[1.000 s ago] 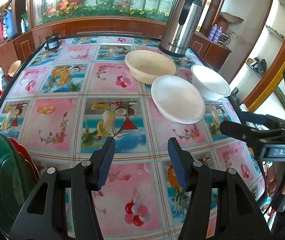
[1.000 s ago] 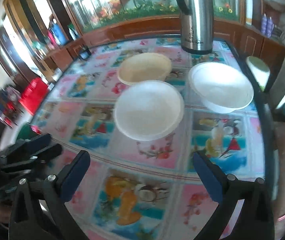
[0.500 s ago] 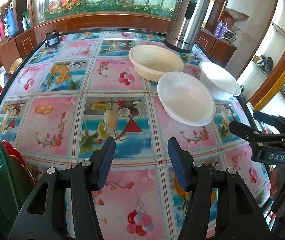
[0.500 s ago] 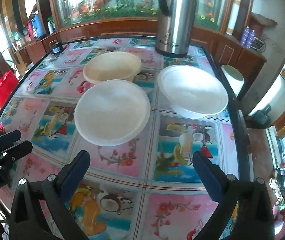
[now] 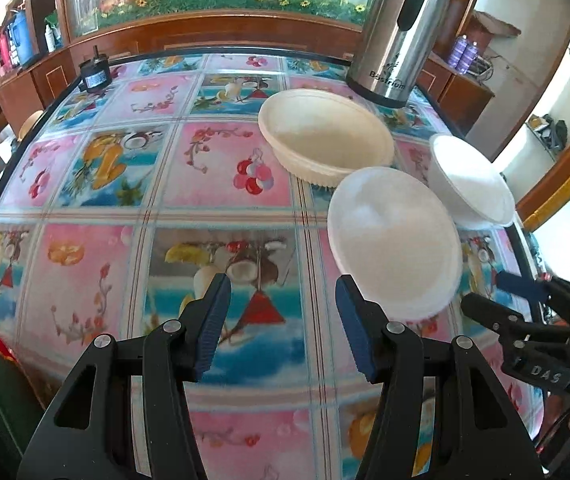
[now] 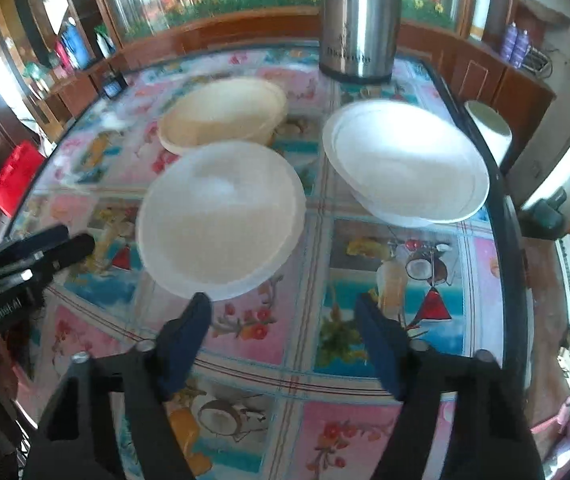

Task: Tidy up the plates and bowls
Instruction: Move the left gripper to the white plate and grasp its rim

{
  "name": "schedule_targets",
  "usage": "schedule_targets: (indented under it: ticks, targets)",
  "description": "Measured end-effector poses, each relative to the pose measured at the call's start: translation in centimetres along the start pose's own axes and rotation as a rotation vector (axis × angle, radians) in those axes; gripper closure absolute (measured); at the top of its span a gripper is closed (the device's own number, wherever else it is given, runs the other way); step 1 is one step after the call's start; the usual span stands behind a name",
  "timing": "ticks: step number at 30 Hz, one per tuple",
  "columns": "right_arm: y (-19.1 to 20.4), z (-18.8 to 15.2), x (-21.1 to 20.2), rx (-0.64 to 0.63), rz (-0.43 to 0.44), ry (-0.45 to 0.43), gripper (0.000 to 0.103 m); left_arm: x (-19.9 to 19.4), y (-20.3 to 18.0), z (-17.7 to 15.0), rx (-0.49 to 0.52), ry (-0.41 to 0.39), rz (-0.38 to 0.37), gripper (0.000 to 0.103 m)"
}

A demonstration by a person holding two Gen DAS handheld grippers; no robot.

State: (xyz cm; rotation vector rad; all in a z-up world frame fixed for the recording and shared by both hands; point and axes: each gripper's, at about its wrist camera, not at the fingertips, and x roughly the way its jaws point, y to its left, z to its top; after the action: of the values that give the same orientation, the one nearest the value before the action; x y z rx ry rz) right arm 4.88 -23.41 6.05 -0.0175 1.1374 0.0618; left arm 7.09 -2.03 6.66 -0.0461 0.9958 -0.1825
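Over the table (image 5: 85, 220), the left gripper (image 5: 283, 320) is hovering with fingers half spread and empty, while the right gripper (image 6: 283, 334) is closing its empty fingers beside the plate (image 6: 221, 216) at eleven o'clock.

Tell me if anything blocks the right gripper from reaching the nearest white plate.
Nothing visible does. The right gripper, its jaws closing with nothing between them, sits just short of the white plate's near rim, with only bare tablecloth in between. The left gripper is off to the side.
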Motion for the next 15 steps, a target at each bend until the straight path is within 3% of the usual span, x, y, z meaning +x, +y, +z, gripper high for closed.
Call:
schedule_targets:
  ticks: [1, 3, 15]
  targets:
    - [-0.1, 0.2, 0.4, 0.006, -0.002, 0.017, 0.053, 0.3, -0.2, 0.3, 0.006, -0.001, 0.004, 0.048]
    - [-0.5, 0.6, 1.1, 0.032, 0.026, 0.041, 0.062, 0.9, -0.6, 0.8, 0.014, 0.001, 0.021, 0.048]
    - [-1.8, 3.1, 2.8, 0.121, 0.091, 0.051, 0.063, 4.3, -1.1, 2.5, -0.002, 0.067, 0.017, 0.048]
